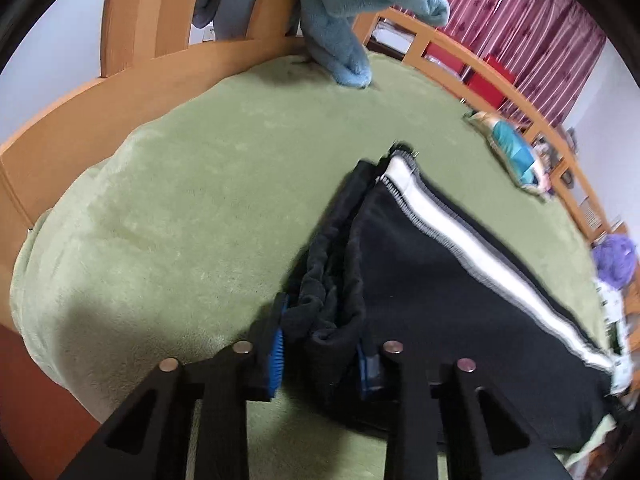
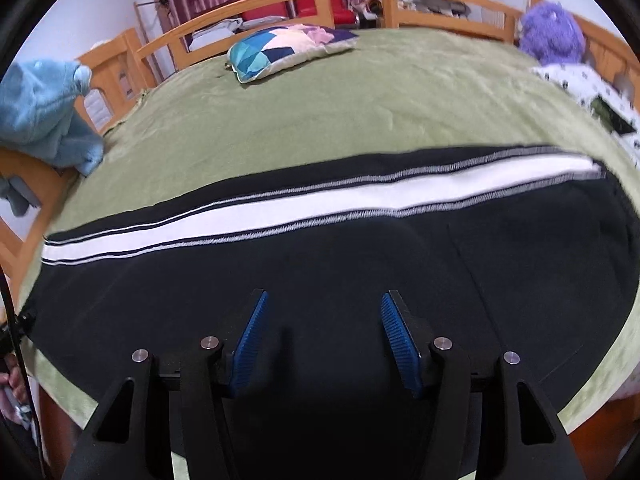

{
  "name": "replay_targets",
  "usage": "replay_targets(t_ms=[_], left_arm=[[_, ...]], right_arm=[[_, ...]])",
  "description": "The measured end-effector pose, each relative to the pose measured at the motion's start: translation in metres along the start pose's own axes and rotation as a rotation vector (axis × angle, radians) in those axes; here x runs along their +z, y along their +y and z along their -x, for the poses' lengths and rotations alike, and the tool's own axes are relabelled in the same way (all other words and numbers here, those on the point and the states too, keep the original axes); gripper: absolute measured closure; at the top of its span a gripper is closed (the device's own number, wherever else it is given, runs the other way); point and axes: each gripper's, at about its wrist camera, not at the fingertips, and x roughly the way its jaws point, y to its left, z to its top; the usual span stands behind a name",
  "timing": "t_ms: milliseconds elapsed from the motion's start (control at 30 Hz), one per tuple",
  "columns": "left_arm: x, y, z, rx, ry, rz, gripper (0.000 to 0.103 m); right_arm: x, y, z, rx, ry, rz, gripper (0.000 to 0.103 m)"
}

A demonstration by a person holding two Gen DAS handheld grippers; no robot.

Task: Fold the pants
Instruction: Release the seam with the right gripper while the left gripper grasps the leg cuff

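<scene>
My left hand-held gripper [image 1: 320, 344] clamps the pants [image 2: 320, 280] end; their length runs crosswise under my right hand-held gripper [image 2: 322, 340], jaws apart.

Black pants [image 2: 320, 280] w/ white side stripe, green blanket [image 2: 320, 112], blue pads [image 2: 250, 340].

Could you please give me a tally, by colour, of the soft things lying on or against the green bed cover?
Black with a white stripe: 1, the pants
Light blue: 1, the fleece blanket
Patchwork blue and pink: 1, the cushion
Purple: 1, the plush toy
White with dark spots: 1, the cloth
Total: 5
</scene>
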Motion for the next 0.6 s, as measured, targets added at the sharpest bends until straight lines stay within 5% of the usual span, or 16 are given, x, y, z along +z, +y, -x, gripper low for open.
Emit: replay_targets(t_ms=[267, 400, 600], left_arm=[[0.019, -0.099, 0.071, 0.101, -0.173, -0.211, 0.081], [0.013, -0.182, 0.11, 0.056, -0.242, -0.374, 0.081], [-0.038, -0.321, 0.149, -0.094, -0.265, -0.606, 0.081]], right_arm=[[-0.009, -0.003, 0.019, -0.011, -0.054, 0.006, 0.054], [-0.011, -0.017, 0.03, -0.02, -0.072, 0.001, 0.054], [-0.015, -0.063, 0.042, -0.013, -0.084, -0.052, 0.054]])
